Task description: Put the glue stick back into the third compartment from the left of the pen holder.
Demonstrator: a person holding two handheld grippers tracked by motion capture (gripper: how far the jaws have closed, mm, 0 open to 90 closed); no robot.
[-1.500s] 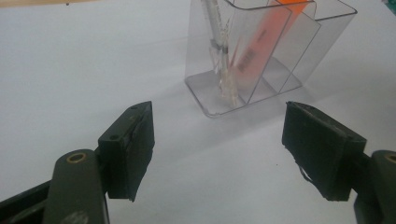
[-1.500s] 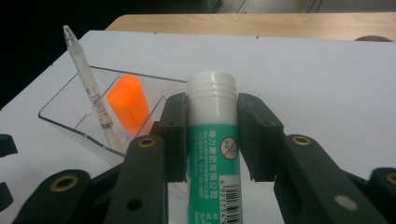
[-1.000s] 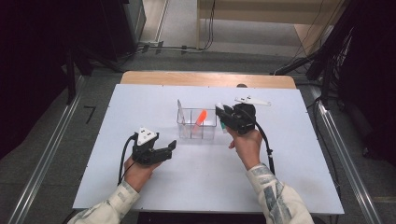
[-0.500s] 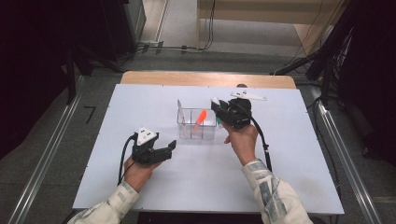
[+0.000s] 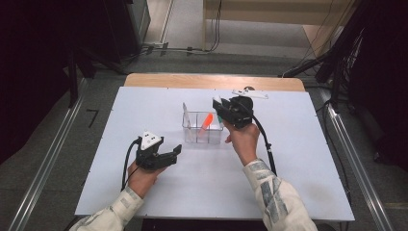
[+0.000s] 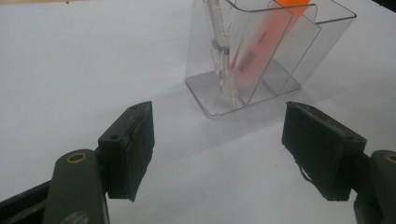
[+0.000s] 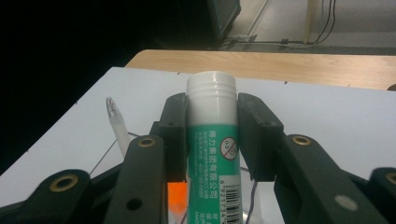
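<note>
1. Right gripper view: the right gripper (image 7: 212, 140) clamps a green-and-white glue stick tube (image 7: 214, 154) above the clear plastic divided organiser box (image 5: 202, 129).
2. Done: an orange marker (image 5: 206, 122) and a clear pen (image 6: 219, 51) stand inside; the tube is not yet inserted.
3. The left gripper (image 6: 219, 154) rests with jaws apart, empty.
4. The tube's lower end is cut off.

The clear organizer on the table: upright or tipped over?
Upright. The clear organizer stands on its base on the table, open top upward, with an orange marker leaning inside.
</note>
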